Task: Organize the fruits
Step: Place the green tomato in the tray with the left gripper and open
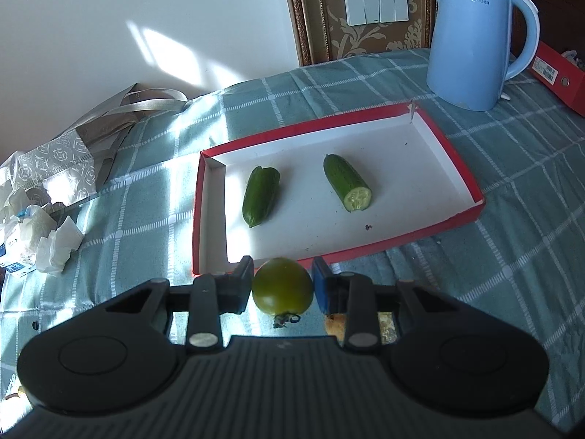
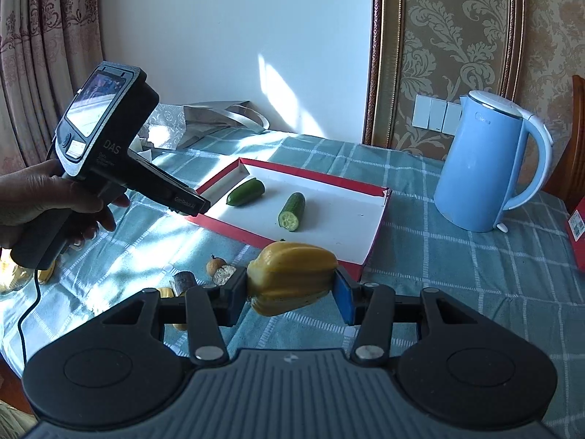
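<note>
Left wrist view, step: carrying a green tomato (image 1: 282,285) toward the red-rimmed tray (image 1: 453,153).
Left tool (image 1: 282,282): narrow, both pads pressed on the tomato, stem end down.
Tray contents: two cucumber pieces, one whole-ended (image 1: 260,196), one showing a cut face (image 1: 347,182), well apart on the white floor.
Next move: lift over the near rim, set down in the bare stretch between or in front of the cucumbers.
Edges: low near wall just ahead of the tomato; blue kettle (image 1: 475,40) beyond the far corner, clear of the path.

Right wrist view, step: yellow pepper piece (image 2: 291,273) held clear of the table (image 2: 457,267), near the tray's front corner.
Right tool (image 2: 289,285): moderately wide, clamped on the pepper's ends.
Small scraps (image 2: 219,270): on the cloth left of the pepper, possibly fruit remains, too small to tell.
Room: open white floor right of the cut cucumber; left tool's body crossing the tray's left end.
</note>
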